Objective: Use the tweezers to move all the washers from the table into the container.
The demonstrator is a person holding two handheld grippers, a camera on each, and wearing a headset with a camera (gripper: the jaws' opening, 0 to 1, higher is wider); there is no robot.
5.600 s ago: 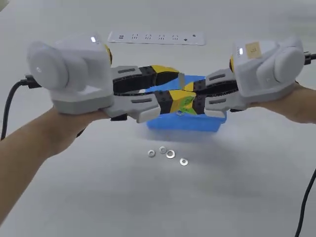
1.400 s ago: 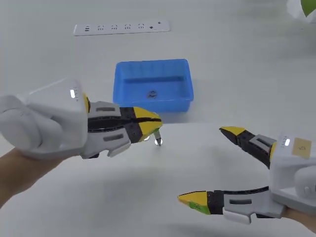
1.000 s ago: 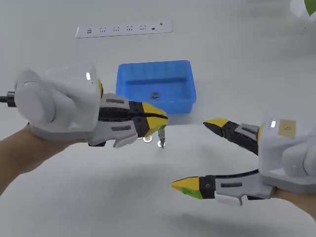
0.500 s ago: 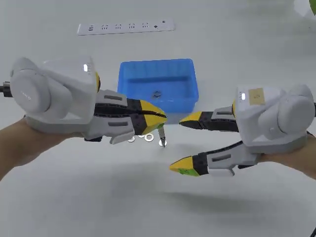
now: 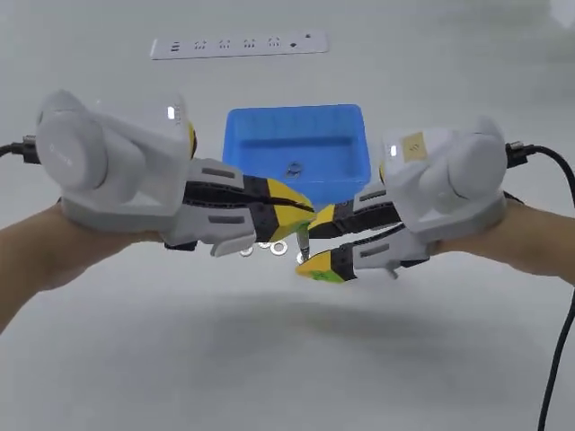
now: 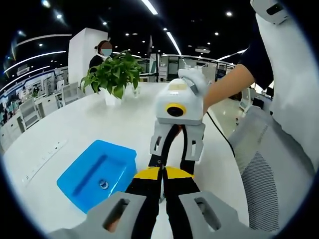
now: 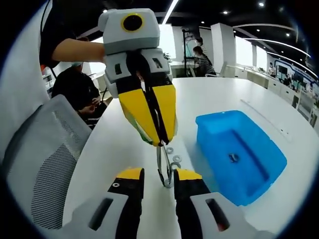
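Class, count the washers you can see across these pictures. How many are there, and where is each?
4. One washer lies in the container. Three washers lie together on the table by the tweezers. Others may be hidden.

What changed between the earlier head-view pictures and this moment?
The right gripper swung in from the lower right, its open jaws narrowing to flank the tweezers gripped by the left gripper. Unchanged: one washer in the blue container, the other washers on the table.
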